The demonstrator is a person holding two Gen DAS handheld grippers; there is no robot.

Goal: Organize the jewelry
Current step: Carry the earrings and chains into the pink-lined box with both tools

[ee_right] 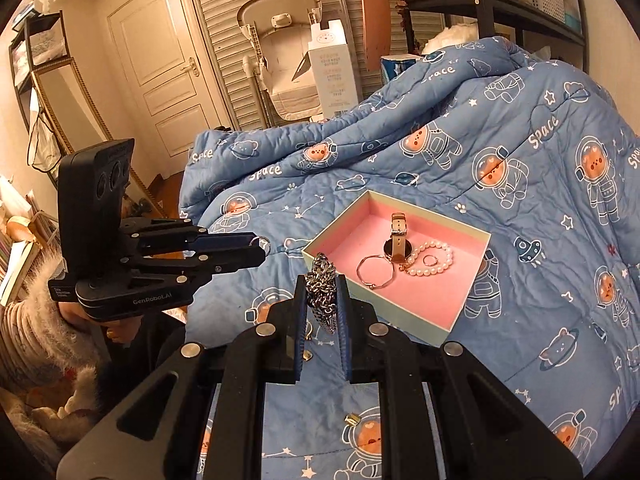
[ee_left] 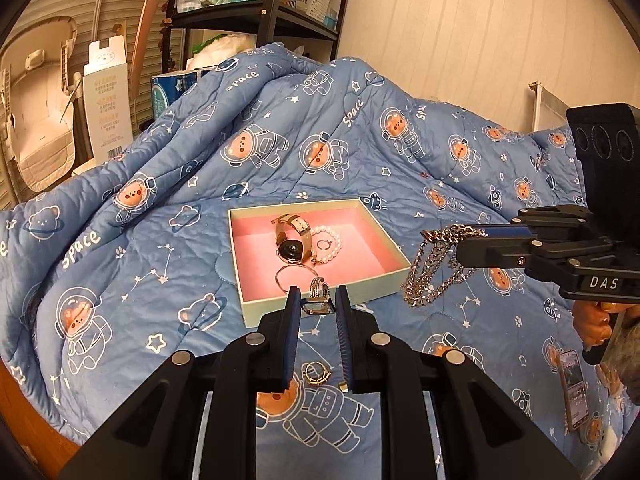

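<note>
Left wrist view showed the left gripper point(ee_left: 318, 300) closed on a small silver-toned ring point(ee_left: 317, 305) pinched between its blue-padded fingertips, just in front of the near wall of the shallow pale-green cardboard box with a pink lining point(ee_left: 352, 280). That box sat on a blue quilt printed with bear astronauts point(ee_left: 160, 200). Inside it lay a round black-faced watch with a beige strap point(ee_left: 294, 240), a white pearl bracelet point(ee_left: 332, 242), a thin gold bangle point(ee_left: 294, 276) and a small plain ring point(ee_left: 323, 245). To the right, the right gripper point(ee_left: 440, 240) was clamped on a chunky silver chain necklace point(ee_left: 430, 276), whose loops hung free beside the box's right corner; the right wrist view showed the same chain point(ee_right: 322, 292) bunched between the pads. On the quilt below the left gripper rested a gold ornate ring point(ee_left: 317, 373) and a small gold piece point(ee_left: 343, 386). A phone point(ee_left: 573, 388) lay on the quilt at the right.
</note>
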